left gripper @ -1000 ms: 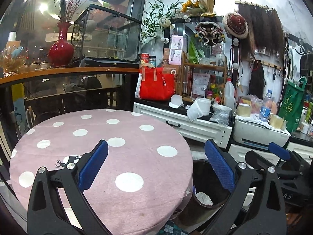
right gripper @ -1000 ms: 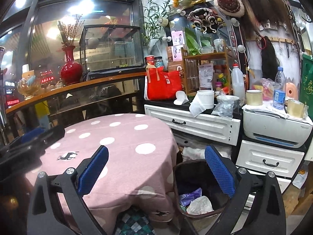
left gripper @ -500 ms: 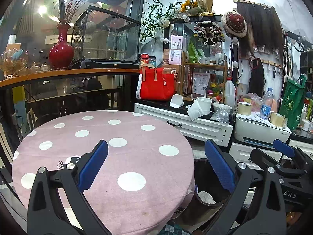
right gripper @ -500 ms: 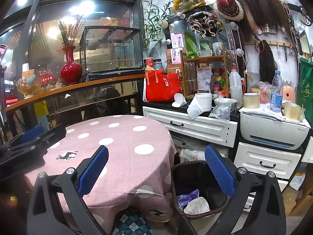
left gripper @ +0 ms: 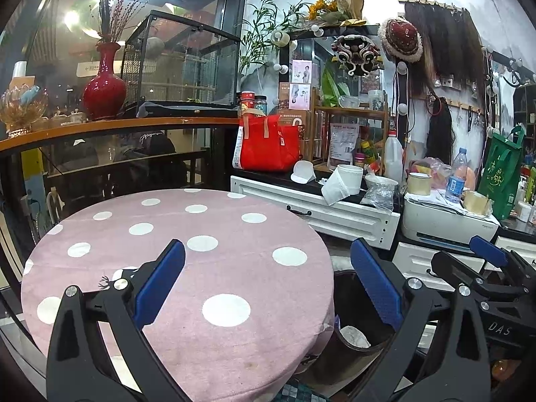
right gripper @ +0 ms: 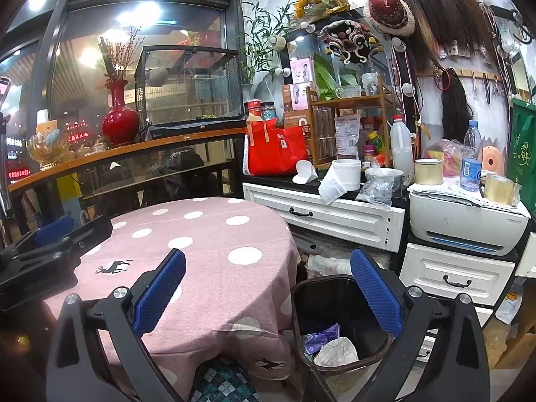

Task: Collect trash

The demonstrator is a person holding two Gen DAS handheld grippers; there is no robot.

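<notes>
Both my left tongs (left gripper: 268,288) and right tongs (right gripper: 268,288) gape empty. Crumpled white paper (right gripper: 336,351) lies in the dark plastic bin (right gripper: 298,305) below my right tongs; the pink polka-dot tablecloth (left gripper: 201,221) ahead looks cleared, so I judge collecting nearly finished.

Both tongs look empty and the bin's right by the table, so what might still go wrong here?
The bin stands close against the draped tablecloth, so the right tongs might snag the cloth when reaching down. The two tongs sit near each other; the left tongs may bump the right. The crumpled paper lies near the rim and might spill if the bin is knocked.
</notes>
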